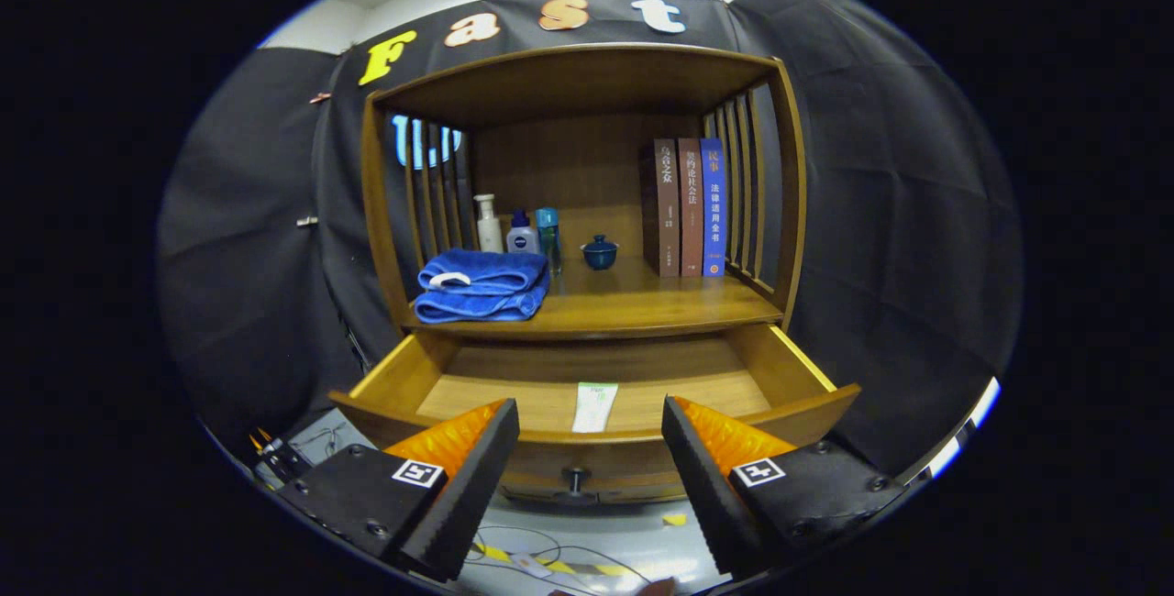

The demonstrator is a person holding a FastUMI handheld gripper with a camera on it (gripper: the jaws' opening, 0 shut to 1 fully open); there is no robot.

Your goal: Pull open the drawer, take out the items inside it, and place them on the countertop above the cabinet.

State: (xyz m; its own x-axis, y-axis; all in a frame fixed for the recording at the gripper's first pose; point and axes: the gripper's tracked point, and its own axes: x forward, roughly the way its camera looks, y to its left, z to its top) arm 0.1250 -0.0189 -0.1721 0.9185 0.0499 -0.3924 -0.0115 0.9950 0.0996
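Drawer open, one tube inside; tongs apart, empty.

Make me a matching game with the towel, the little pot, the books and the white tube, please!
Things:
1. towel
2. pot
3. books
4. tube

Places:
A. lying in the open drawer, just ahead of the open tongs
B. standing upright by the slatted side
C. folded at the countertop's front, before the bottles
D. mid countertop, between bottles and books

Pairs: 1-C, 2-D, 3-B, 4-A
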